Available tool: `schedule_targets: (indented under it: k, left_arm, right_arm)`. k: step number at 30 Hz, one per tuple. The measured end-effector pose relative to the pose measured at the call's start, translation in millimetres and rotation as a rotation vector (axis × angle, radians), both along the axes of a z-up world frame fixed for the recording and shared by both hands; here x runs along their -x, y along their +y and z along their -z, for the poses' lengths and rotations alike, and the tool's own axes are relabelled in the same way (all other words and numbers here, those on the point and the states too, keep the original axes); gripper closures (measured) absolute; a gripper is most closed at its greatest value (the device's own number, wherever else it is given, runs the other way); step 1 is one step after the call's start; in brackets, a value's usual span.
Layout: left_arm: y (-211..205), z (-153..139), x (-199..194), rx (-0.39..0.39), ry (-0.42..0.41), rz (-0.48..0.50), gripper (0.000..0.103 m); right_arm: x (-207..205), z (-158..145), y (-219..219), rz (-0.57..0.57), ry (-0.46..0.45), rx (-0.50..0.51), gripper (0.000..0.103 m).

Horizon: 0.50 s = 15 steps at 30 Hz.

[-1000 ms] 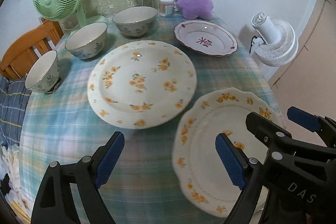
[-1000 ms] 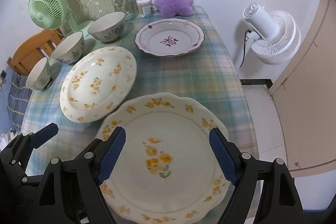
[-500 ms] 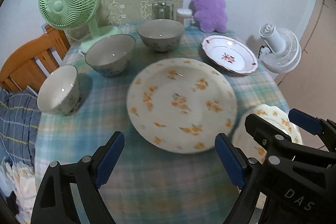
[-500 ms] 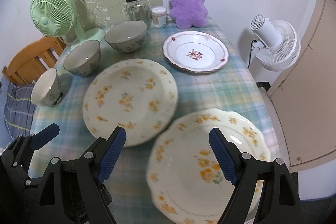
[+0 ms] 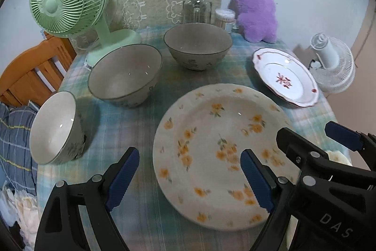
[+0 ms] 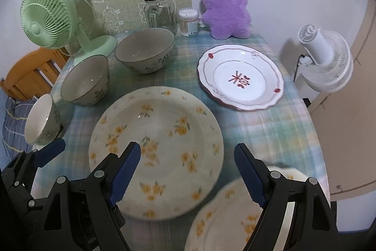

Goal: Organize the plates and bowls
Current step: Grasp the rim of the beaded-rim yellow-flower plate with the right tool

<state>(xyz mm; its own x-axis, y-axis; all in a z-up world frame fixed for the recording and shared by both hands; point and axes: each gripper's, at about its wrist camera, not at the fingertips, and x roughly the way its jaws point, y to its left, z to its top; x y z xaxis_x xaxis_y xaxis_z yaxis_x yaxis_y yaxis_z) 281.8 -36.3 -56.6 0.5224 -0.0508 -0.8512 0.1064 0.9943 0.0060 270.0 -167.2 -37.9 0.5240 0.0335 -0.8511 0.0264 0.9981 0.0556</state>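
- Nothing stacked yet: three grey ceramic bowls sitting apart upper left on the tabletop, round yellow-flowered plate centre, red-marked plate upper right.
- Left gripper and right gripper hovering, jaws released, grasping nothing.

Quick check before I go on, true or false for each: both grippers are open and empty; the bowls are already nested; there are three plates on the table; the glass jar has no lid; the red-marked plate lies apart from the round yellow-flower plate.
1. Both grippers are open and empty. True: the left gripper and the right gripper hold nothing.
2. The bowls are nested. False: the small bowl, the middle bowl and the far bowl stand separately.
3. Three plates are on the table. True: the round yellow-flower plate, the scalloped yellow-flower plate and the red-marked plate.
4. The glass jar has no lid. False: a dark lid is on it.
5. The red-marked plate lies apart from the round yellow-flower plate. True: tablecloth shows between them.
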Motion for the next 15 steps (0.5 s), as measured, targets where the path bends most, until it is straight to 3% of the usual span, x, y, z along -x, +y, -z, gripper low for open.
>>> schedule_targets:
  k: [15]
  left_arm:
    - [-5.0,50.5,-39.4,-0.014,0.086,-0.045,0.015]
  right_arm:
    - [-56.6,53.3,-3.6,-0.052,0.078,0.02,0.019]
